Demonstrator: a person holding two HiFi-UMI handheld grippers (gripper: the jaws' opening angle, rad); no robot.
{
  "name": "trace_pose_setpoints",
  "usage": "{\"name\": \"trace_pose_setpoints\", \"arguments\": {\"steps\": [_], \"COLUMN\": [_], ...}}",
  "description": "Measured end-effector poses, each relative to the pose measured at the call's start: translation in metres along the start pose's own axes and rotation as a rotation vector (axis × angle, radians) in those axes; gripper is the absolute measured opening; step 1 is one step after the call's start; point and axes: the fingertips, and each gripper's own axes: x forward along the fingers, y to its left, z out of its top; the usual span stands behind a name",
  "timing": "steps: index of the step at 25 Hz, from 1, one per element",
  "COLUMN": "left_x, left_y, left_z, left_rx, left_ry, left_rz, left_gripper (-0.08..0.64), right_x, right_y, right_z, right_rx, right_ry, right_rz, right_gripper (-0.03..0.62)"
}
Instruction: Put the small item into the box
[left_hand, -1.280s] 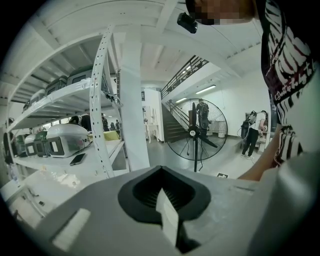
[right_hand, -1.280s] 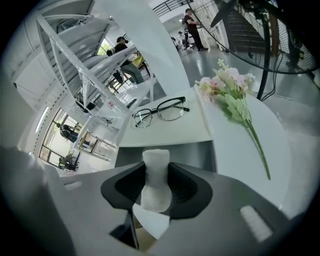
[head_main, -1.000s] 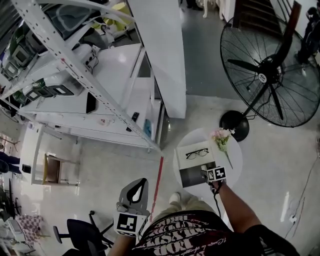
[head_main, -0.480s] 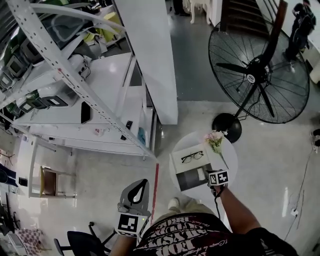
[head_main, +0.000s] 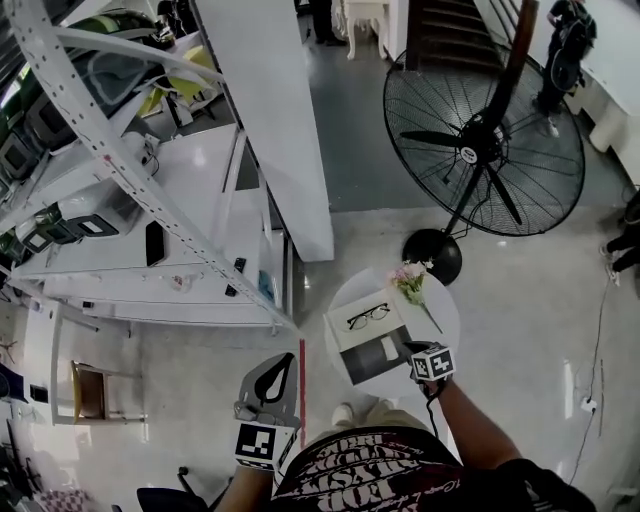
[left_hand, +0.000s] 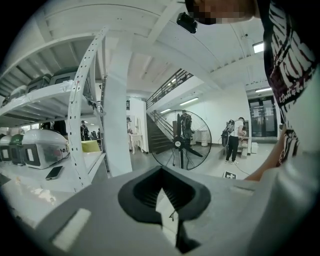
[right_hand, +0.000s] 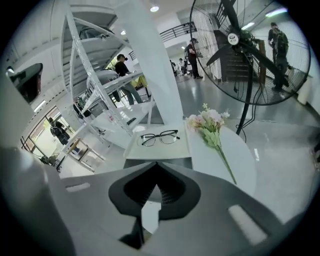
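Note:
A pair of black-rimmed glasses (head_main: 368, 316) (right_hand: 159, 137) lies on the white half of an open box (head_main: 352, 334) (right_hand: 150, 149) on a small round white table (head_main: 440, 322) (right_hand: 235, 162). The box's dark half (head_main: 372, 360) lies nearer me. My right gripper (head_main: 411, 349) (right_hand: 156, 171) hovers at the table's near edge, over the dark half, jaws shut and empty. My left gripper (head_main: 281, 364) (left_hand: 162, 172) is held low to the left of the table, over the floor. It is shut too, with nothing in it.
A pink flower stem (head_main: 411, 283) (right_hand: 211, 125) lies on the table right of the box. A big standing fan (head_main: 482, 150) (right_hand: 240, 45) (left_hand: 181, 145) is behind the table. White shelving (head_main: 150, 200) and a pillar (head_main: 270, 120) stand at the left. A person (head_main: 565, 45) is far back.
The head view has drifted, so the table and fan sit further left in the picture. My right gripper stays at the table's near edge; the left one has hardly moved.

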Motion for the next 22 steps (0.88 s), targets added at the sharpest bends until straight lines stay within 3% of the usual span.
{"name": "trace_pose_setpoints", "arguments": {"steps": [3,6,10,17,22], "left_x": [0.003,0.009,0.014,0.015,0.019], "left_y": [-0.005,-0.011,-0.020,-0.034,-0.032], "left_z": [0.008,0.010,0.020,0.022,0.018], "left_rx": [0.010,-0.007,-0.004,-0.045,-0.059], "left_ry": [-0.040,-0.018,-0.082,-0.083,-0.063], "left_rz": [-0.023,-0.046,-0.079,-0.134,-0.125], "left_gripper": [0.002,0.002,0.002,0.002,0.002], "right_x": [-0.021,-0.041,-0.070,-0.125,-0.162], "right_y": [0.012,0.019,0.031,0.051,0.074], "right_z": [0.011,0.021,0.038,0.071,0.097], "right_rx": [-0.027,-0.057,-0.081,-0.099,-0.162], "right_ry": [-0.063,-0.116,-0.187,-0.322,-0.418], "right_rz": [0.005,0.001,-0.002,-0.011,-0.004], "right_gripper": [0.029,0.029,0.029,0.029,0.029]}}
